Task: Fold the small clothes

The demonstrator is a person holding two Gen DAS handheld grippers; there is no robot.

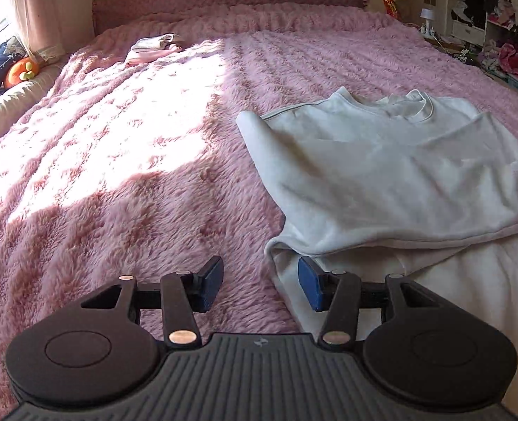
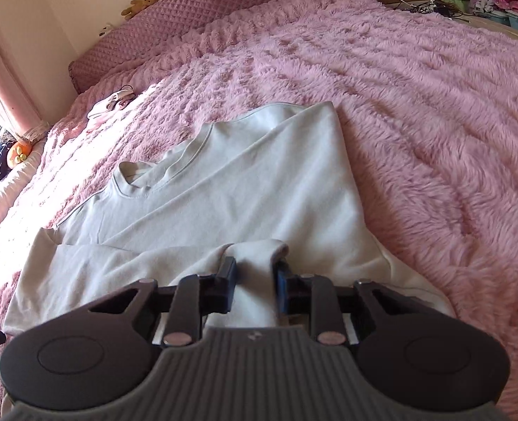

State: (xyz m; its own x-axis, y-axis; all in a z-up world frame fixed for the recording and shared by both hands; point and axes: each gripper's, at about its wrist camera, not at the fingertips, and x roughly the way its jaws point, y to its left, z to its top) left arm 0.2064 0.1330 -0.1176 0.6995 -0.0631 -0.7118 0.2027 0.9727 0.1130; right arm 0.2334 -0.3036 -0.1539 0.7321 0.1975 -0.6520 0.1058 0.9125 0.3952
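Only the right-wrist view shows the right claw [image 2: 255,280] pinching a fold of the white cotton shirt [image 2: 223,196] on the fluffy pink bed [image 2: 416,105], while the left claw [image 1: 260,284] hangs open just beside its hem.

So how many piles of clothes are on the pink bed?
2. The white shirt lies spread near the grippers, a fold of it pinched in the right gripper. A small folded stack sits far off by the headboard. More may be out of view.
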